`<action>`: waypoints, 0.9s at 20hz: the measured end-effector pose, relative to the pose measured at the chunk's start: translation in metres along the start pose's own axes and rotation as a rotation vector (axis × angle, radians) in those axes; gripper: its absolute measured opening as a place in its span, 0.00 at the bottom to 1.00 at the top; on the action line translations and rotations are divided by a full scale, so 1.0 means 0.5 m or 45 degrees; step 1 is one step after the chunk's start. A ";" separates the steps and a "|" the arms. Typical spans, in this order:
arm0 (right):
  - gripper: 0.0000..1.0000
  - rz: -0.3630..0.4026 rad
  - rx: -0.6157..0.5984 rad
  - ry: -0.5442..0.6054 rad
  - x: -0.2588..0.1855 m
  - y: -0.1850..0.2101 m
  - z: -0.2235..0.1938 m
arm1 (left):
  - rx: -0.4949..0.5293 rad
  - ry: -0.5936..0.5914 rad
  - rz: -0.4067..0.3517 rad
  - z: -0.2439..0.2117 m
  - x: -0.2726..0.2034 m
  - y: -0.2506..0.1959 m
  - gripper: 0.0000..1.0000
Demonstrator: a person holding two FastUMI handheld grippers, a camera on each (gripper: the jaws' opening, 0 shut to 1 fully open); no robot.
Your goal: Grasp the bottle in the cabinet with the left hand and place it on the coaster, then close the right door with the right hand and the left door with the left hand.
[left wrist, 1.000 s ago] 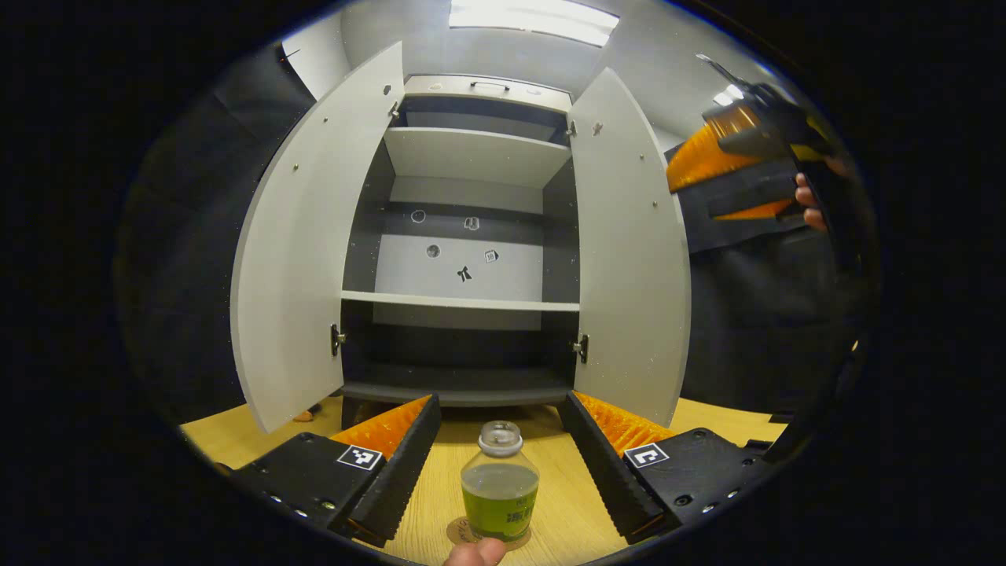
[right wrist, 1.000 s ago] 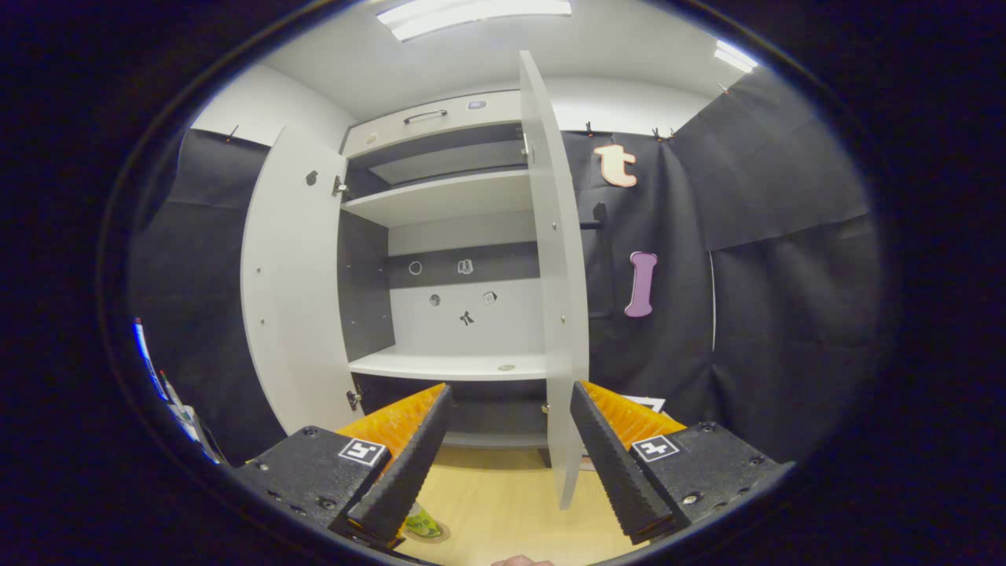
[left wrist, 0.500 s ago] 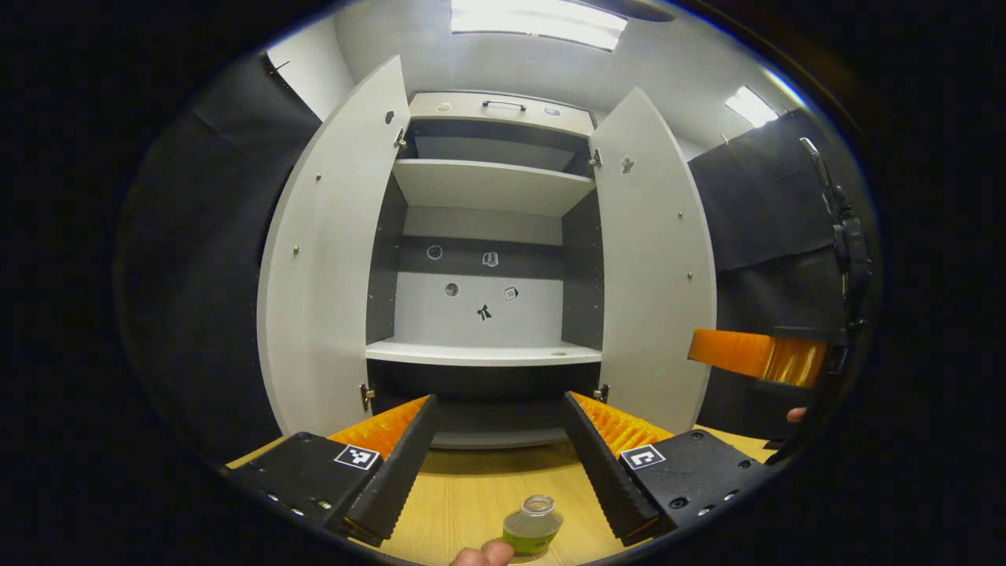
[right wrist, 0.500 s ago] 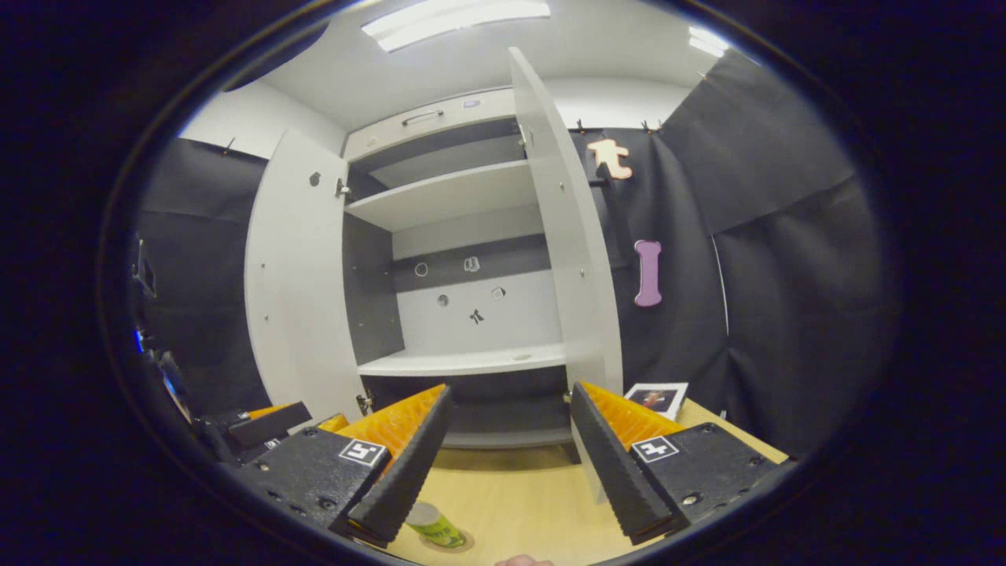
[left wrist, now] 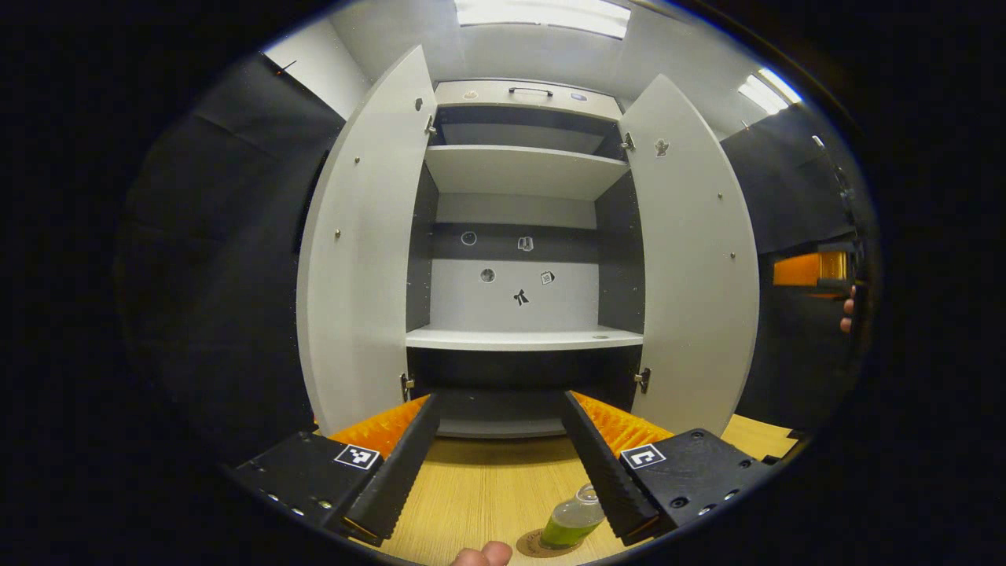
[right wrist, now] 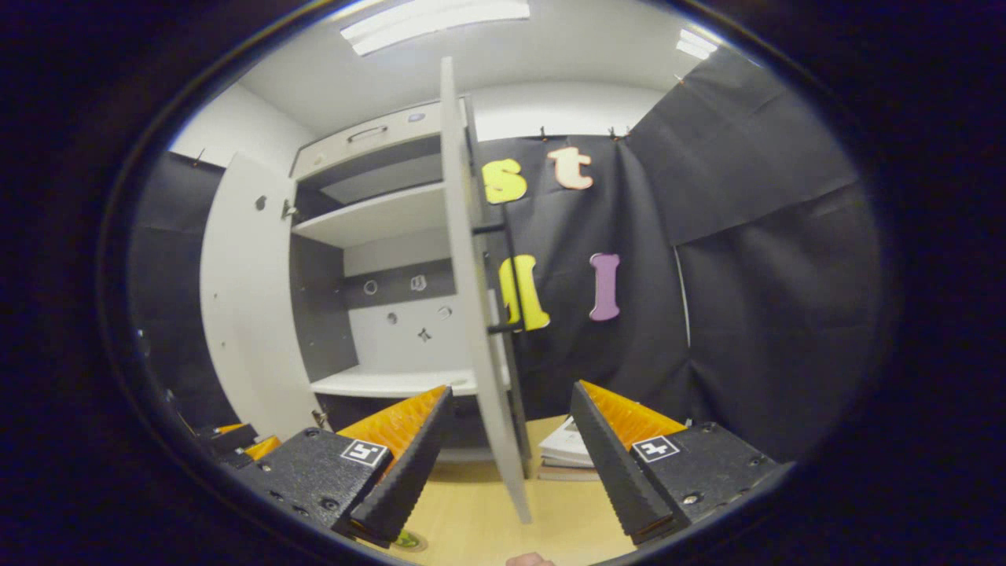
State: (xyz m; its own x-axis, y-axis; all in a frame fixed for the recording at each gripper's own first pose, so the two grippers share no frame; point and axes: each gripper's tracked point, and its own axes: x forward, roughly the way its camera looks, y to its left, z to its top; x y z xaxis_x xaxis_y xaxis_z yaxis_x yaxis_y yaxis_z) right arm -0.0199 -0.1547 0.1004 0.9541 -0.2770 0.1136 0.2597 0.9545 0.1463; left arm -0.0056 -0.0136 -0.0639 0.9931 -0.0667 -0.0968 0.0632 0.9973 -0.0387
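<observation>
Since a second ago the left hand-held gripper (left wrist: 497,460) has drawn back, released, from one bottle (left wrist: 572,520) on one coaster (left wrist: 542,545); right hand-held gripper (right wrist: 509,452) released; two doors (left wrist: 357,259) open.

Bottle (left wrist: 574,520), clear with green liquid, stood on round brown coaster (left wrist: 538,545) on the wooden table in front of the cabinet (left wrist: 519,236). Both white doors stood wide open: left door (left wrist: 357,259), right door (left wrist: 695,267). Shelves were bare.
</observation>
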 end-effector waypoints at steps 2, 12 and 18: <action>0.98 -0.079 0.024 -0.013 0.040 -0.047 0.048 | 0.006 -0.022 0.014 0.003 0.000 0.008 0.95; 0.98 -0.108 0.029 0.001 0.143 -0.058 0.060 | 0.005 -0.033 0.068 -0.015 0.015 0.038 0.95; 0.98 -0.133 -0.046 -0.010 0.140 -0.036 0.064 | -0.028 -0.031 0.067 -0.024 0.034 0.045 0.95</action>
State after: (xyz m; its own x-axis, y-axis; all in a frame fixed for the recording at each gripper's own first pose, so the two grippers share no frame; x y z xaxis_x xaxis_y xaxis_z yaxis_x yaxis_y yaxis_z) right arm 0.0372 -0.1948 0.1372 0.9204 -0.3761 0.1069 0.3632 0.9236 0.1225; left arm 0.0114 0.0071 -0.0783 0.9971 -0.0130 -0.0747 0.0088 0.9984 -0.0559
